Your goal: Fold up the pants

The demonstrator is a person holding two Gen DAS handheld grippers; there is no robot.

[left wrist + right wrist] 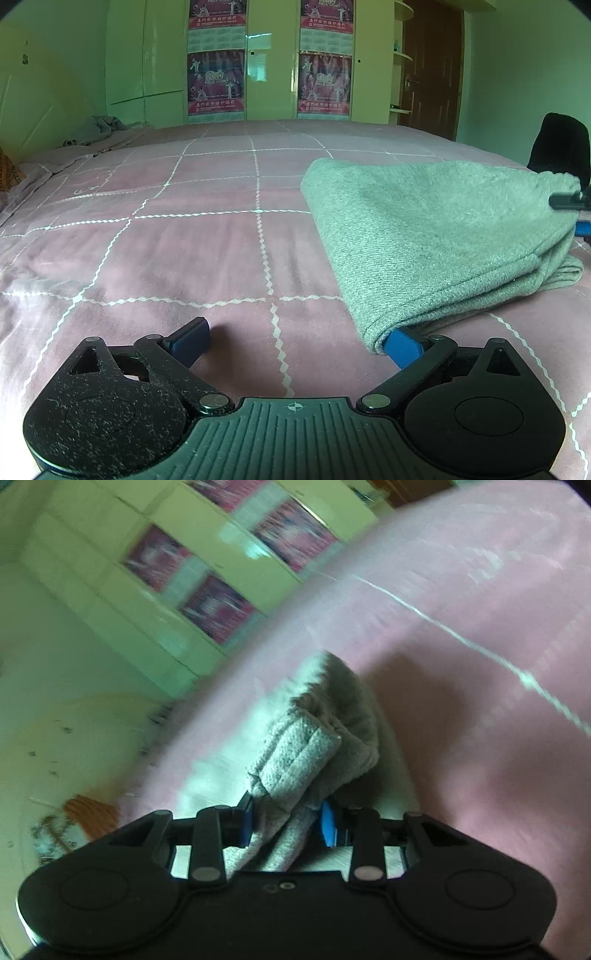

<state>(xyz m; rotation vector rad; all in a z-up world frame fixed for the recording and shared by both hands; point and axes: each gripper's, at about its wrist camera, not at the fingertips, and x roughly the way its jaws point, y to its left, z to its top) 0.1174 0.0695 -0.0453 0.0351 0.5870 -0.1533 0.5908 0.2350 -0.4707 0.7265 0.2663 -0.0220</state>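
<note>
A pink checked bedspread (184,229) covers the bed, with pale wardrobes (269,59) bearing posters at the far wall. The folded grey pants (424,229) lie at right. The left gripper (295,343) gapes wide; the right gripper (286,821) is clamped on the pants' edge.

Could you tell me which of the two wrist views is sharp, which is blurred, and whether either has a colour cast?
Left wrist view: sharp, green-tinted, fisheye-bowed; the grey pants and the checked pink bedspread read clearly, with glare on the wardrobe doors. Right wrist view: tilted and motion-smeared, though the cloth between the right gripper pads is fairly crisp.
</note>
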